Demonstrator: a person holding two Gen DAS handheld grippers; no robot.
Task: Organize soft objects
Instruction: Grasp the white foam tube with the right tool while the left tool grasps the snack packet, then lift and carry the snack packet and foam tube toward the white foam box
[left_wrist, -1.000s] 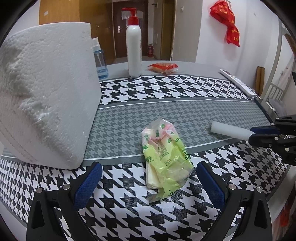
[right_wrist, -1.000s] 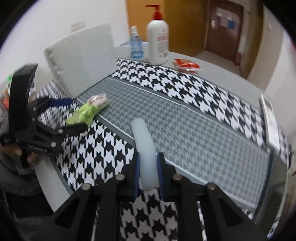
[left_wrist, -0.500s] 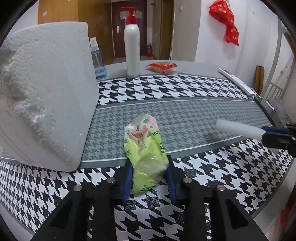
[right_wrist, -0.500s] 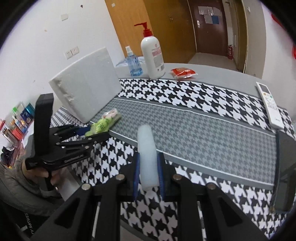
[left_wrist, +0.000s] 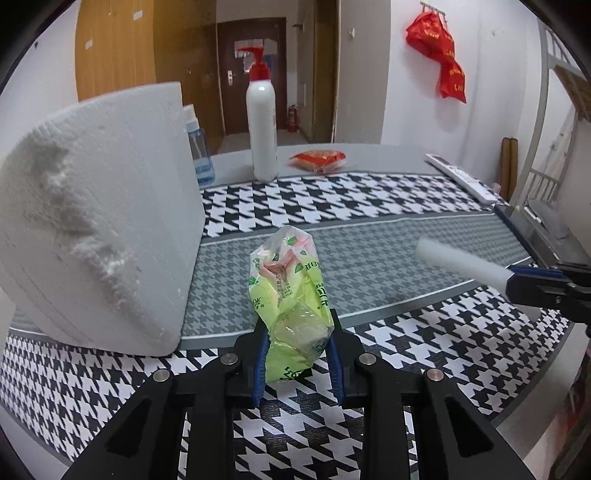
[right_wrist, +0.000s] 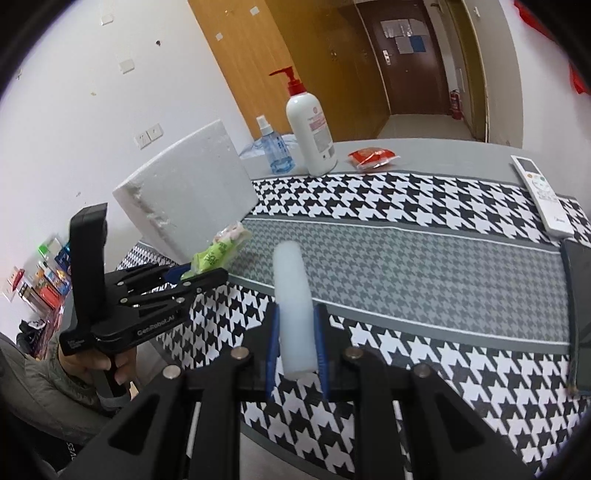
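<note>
A crumpled green and yellow plastic packet (left_wrist: 291, 295) sticks out forward from my left gripper (left_wrist: 298, 354), whose blue pads press on its near end. The right wrist view shows the same packet (right_wrist: 218, 251) in that gripper (right_wrist: 199, 273), just above the houndstooth cloth. My right gripper (right_wrist: 295, 347) is shut on a white foam tube (right_wrist: 293, 302) that points away over the cloth. From the left wrist, the tube (left_wrist: 458, 264) and the right gripper (left_wrist: 517, 280) appear at the right. A big white foam block (left_wrist: 99, 236) leans at the left.
At the back stand a white pump bottle (left_wrist: 262, 133) and a blue spray bottle (left_wrist: 199, 151), with a red packet (left_wrist: 319, 160) beside them. A white remote (right_wrist: 541, 194) and a dark flat device (right_wrist: 580, 314) lie at the right edge. A hand (right_wrist: 96, 363) holds the left gripper's handle.
The left jaws went from wide open around the packet to shut on it, and the packet now stands up between the pads. The right gripper rolled and shifted slightly with the tube.
</note>
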